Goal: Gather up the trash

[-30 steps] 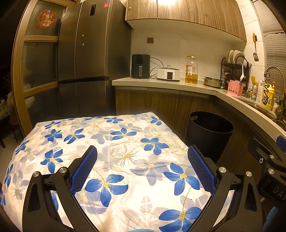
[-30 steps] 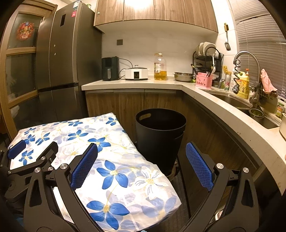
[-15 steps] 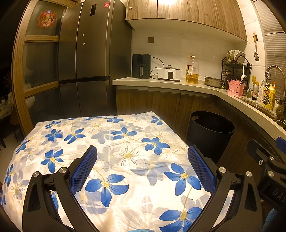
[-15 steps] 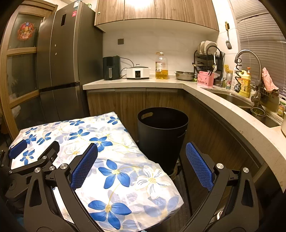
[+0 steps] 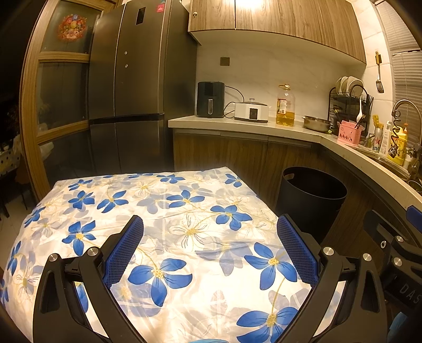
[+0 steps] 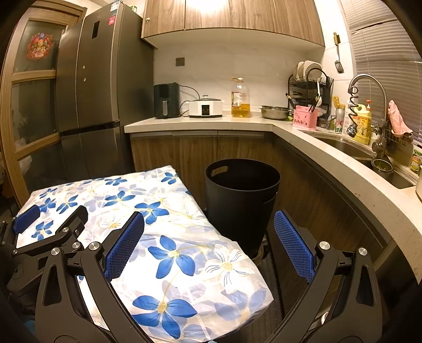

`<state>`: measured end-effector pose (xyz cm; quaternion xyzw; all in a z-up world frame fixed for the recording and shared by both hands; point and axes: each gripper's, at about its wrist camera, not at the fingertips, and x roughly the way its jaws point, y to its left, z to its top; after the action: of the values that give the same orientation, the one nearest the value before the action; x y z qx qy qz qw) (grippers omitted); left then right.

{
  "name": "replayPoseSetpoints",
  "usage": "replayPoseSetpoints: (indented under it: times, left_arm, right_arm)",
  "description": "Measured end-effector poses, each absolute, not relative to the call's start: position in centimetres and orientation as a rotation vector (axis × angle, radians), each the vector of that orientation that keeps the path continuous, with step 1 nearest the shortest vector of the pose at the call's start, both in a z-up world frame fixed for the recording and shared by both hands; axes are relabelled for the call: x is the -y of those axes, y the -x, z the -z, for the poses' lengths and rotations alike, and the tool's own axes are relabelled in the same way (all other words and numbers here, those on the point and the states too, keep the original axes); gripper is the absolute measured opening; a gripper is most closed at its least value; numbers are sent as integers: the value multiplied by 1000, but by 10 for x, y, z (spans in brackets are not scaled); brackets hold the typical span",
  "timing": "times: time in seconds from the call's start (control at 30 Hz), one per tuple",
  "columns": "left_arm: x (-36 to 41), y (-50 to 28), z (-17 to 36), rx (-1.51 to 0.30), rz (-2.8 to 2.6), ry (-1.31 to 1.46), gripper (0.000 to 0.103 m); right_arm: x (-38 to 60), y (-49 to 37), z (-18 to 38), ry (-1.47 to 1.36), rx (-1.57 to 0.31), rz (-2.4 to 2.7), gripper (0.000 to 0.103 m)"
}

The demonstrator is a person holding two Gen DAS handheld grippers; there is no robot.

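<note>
Left wrist: floral tablecloth (image 5: 168, 211), black bin (image 5: 311, 200), kitchen counter (image 5: 263, 128)

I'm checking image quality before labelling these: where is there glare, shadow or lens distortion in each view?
Left wrist view: warm yellow cast, a blown-out lamp glare on the upper cabinets, the counter edge bowed by the fisheye, dark vignette corners. Right wrist view: the same glare at the top, the black bin interior lost in shadow, the fridge leaning inward.

black trash bin (image 6: 242, 200) | upright; open-topped; on floor | beside flowered table, against cabinets
</note>
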<state>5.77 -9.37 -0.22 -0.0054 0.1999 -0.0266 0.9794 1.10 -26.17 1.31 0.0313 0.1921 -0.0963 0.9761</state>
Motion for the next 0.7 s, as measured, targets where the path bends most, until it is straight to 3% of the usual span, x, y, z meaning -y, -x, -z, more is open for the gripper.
replayPoseSetpoints:
  times: [0.7]
  left_arm:
    - [92,-57,2,-404,51,13,97]
  right_arm:
    - [259,-10,-12,-67,-388,186,98]
